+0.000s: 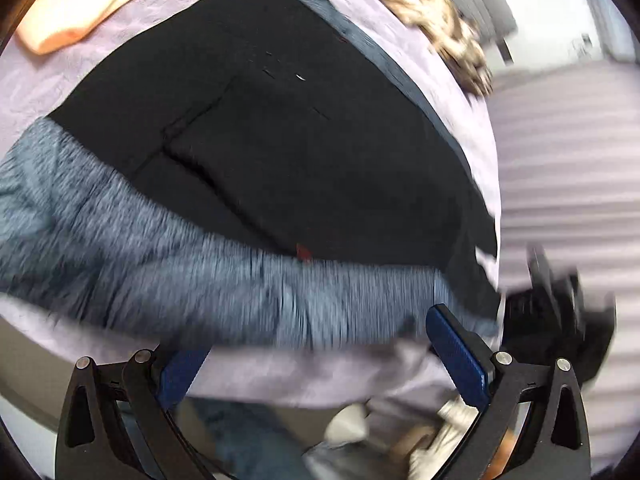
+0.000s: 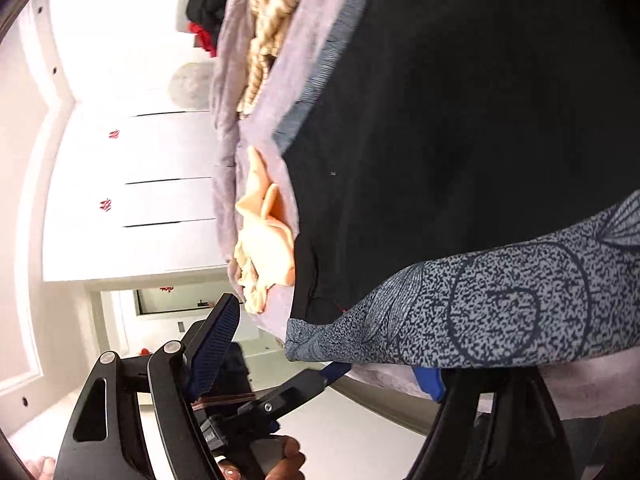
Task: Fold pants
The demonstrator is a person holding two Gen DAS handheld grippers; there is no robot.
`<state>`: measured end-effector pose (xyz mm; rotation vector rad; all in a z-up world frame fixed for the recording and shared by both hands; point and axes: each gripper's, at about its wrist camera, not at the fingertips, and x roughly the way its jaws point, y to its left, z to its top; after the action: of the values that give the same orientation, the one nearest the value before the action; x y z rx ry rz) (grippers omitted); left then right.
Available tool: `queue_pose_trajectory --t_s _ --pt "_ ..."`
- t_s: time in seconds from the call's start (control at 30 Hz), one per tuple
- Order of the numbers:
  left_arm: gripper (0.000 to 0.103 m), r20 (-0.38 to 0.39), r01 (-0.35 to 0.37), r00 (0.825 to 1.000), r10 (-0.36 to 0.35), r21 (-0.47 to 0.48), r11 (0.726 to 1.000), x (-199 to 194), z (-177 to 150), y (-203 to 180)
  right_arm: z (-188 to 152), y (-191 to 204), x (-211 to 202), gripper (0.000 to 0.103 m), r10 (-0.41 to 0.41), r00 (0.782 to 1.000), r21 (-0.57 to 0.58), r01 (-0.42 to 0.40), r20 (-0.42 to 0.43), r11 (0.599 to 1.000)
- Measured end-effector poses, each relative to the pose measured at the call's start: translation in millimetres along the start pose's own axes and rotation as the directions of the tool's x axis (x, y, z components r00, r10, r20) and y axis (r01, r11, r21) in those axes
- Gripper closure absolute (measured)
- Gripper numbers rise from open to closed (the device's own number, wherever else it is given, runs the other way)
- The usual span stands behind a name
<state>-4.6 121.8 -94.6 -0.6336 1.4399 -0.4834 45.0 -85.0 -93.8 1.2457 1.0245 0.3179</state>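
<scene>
Black pants point(image 1: 304, 128) with a blue-grey patterned waistband point(image 1: 168, 256) lie spread flat on a lilac bedspread point(image 1: 44, 88), the waistband along the near edge. My left gripper point(image 1: 320, 364) is open just short of the waistband, with its right pad point(image 1: 456, 352) at the band's edge. In the right wrist view the pants point(image 2: 480, 120) fill the right side. My right gripper point(image 2: 322, 360) stands open with the waistband's corner point(image 2: 316, 336) between its fingers, not pinched. Its far pad point(image 2: 428, 380) peeks from under the band. The left gripper's tip point(image 2: 336, 372) is close by.
A peach garment point(image 1: 72, 12) point(image 2: 264, 240) and a leopard-print cloth point(image 1: 432, 12) point(image 2: 272, 28) lie on the far side of the bed. White wardrobe doors point(image 2: 160, 160) stand beyond. The blurred right gripper point(image 1: 560, 316) sits at the bed's right edge. A hand point(image 2: 280, 460) holds the left gripper.
</scene>
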Motion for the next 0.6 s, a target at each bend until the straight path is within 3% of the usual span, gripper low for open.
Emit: queue_pose_trajectory --t_s 0.03,0.07,0.1,0.3,0.4,0.47,0.5,0.57,0.6 --pt "0.006 0.01 0.001 1.0 -0.001 -0.035 0.999 4 5 5 -1 0 0 0.021 0.001 1.0 -0.001 -0.001 -0.003 1.0" --pt "0.025 0.013 -0.007 1.0 0.007 -0.052 0.999 6 9 8 -2 -1 -2 0.021 -0.001 1.0 0.001 0.001 -0.008 1.0" --pt "0.037 0.002 -0.032 0.999 0.032 -0.057 0.998 10 13 11 -4 -3 -2 0.021 -0.01 1.0 0.005 0.01 -0.015 1.0" --pt "0.042 -0.032 -0.103 0.994 0.104 0.018 0.994 15 15 8 -13 -54 -46 0.021 -0.164 0.986 0.073 0.16 0.041 0.984" --pt "0.042 -0.037 -0.128 0.991 0.13 0.045 0.991 19 15 1 -7 -91 -81 0.023 -0.195 0.975 0.168 0.176 0.107 0.97" --pt "0.044 -0.043 -0.145 0.988 0.148 0.049 0.988 27 17 -4 -3 -111 -99 0.037 -0.144 0.978 0.259 0.101 0.152 0.961" --pt "0.054 -0.045 -0.165 0.985 0.167 0.052 0.985 29 19 -4 -1 -116 -103 0.044 -0.121 0.977 0.288 0.067 0.174 0.955" --pt "0.058 -0.049 -0.19 0.98 0.192 0.036 0.981 29 23 -8 6 -124 -114 0.092 -0.083 0.974 0.333 0.008 0.211 0.943" --pt "0.058 -0.037 -0.194 0.98 0.194 0.018 0.981 25 25 -10 10 -124 -117 0.093 -0.079 0.974 0.347 0.0 0.214 0.938"
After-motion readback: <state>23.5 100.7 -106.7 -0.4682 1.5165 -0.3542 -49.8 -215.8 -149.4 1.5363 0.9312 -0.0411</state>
